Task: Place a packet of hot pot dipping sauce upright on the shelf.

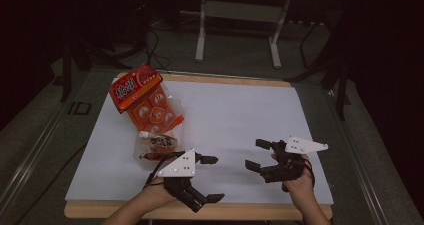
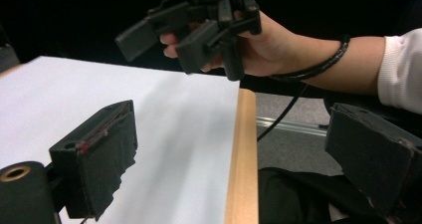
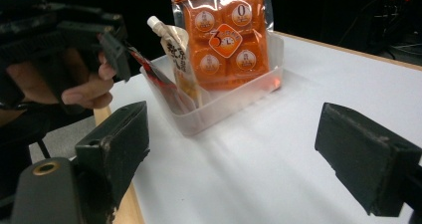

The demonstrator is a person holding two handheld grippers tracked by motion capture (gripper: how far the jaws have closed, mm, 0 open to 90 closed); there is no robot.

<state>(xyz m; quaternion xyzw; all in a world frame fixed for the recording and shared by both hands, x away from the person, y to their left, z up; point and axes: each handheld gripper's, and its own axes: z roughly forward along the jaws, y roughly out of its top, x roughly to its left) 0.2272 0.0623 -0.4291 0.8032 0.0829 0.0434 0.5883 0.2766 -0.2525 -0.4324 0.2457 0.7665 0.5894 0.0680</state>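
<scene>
orange snack bag reads "3" (centre badge)

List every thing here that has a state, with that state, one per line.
Left gripper: open, holding nothing.
Right gripper: open, holding nothing.
Clear bin: upright on the table, filled with packets.
Orange packet: sealed, standing in the bin.
Spout pouch: capped, leaning in the bin beside the orange packet.
</scene>
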